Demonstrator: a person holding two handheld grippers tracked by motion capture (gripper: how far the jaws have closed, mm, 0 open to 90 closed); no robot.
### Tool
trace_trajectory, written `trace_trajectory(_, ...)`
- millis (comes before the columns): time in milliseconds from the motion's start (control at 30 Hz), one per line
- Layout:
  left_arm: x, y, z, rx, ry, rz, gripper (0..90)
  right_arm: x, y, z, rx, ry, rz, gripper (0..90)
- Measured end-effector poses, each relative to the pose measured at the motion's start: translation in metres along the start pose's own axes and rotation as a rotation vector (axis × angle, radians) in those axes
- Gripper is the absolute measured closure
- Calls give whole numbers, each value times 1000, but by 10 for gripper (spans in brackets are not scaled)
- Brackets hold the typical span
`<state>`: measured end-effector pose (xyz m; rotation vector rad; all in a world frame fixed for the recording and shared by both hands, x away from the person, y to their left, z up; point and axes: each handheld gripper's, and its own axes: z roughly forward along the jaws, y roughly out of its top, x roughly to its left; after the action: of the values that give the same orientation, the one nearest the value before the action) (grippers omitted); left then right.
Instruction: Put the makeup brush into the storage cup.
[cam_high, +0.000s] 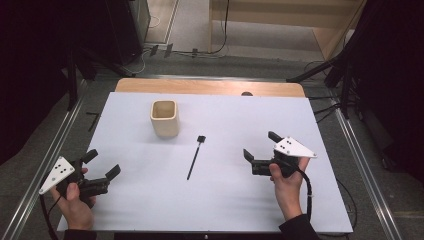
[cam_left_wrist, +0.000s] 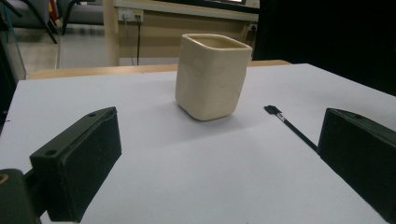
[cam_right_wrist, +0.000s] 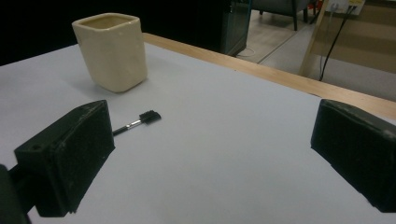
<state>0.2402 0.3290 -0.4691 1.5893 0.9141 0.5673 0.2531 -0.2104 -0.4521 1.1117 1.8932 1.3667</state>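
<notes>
Two spread hand-held grippers, left hand-held gripper (cam_high: 102, 165) and right hand-held gripper (cam_high: 260, 144), both empty, cream cup (cam_high: 164, 118) upright on desk (cam_high: 230, 200), black brush (cam_high: 195, 157) lying between.

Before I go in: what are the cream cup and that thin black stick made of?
Cream cup: looks like glazed ceramic, given its thick rounded rim and soft sheen, though it might be plastic. Thin black stick: dark matte shaft with a short silvery, probably metal collar below its small square head; the shaft's material is unclear.

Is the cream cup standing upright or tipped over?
Upright. The cup sits on its base on the white table, its open mouth facing up.
</notes>
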Motion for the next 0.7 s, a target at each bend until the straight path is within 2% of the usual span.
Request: trace_trajectory(700, 0, 2, -1, -13, -6, -1, 1, 22, 26, 39, 30, 63, -13, 3)
